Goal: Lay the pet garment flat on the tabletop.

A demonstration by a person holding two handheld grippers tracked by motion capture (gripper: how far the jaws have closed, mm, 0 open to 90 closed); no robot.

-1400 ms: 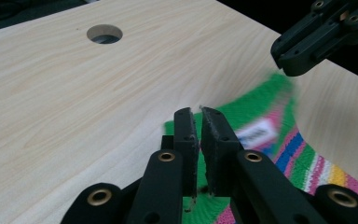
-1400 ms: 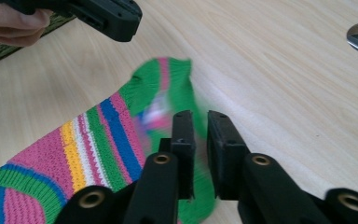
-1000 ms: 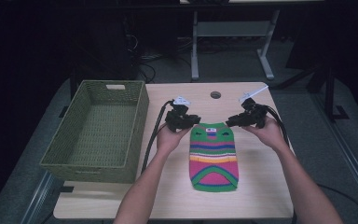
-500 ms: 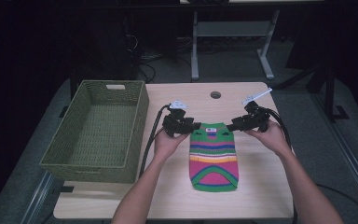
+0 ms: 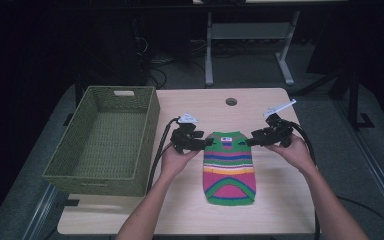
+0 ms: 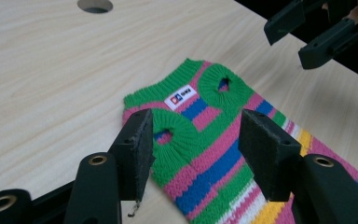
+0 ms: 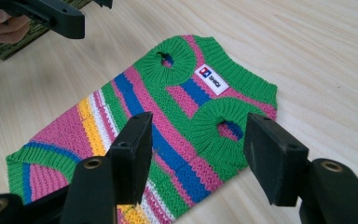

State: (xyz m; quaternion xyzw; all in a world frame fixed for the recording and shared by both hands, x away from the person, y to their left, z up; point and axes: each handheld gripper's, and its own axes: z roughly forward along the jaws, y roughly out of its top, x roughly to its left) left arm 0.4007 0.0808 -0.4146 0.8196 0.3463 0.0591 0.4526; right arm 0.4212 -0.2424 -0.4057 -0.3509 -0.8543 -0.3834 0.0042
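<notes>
**Q:** Where the striped knit sweater (image 5: 229, 167) lies flat on the table (image 5: 190, 107), nearer its front edge than its back, how will it handle?

**A:** Judged soft, light and floppy; it should sag and stretch if lifted by one point. The ribbed collar corners, beside the two armholes, look the firmest places to pinch.

**Q:** State of the tongs?

**A:** Left gripper (image 5: 203, 144) and right gripper (image 5: 251, 141) both stand released, jaws parted, one at each collar corner, holding nothing.

**Q:** Counts?

**A:** One sweater, with one white label (image 6: 180, 97) and two armholes; one green woven basket (image 5: 105, 138), empty, along the table's left edge; one round hole (image 5: 231, 101) near the back edge; two grippers.
</notes>
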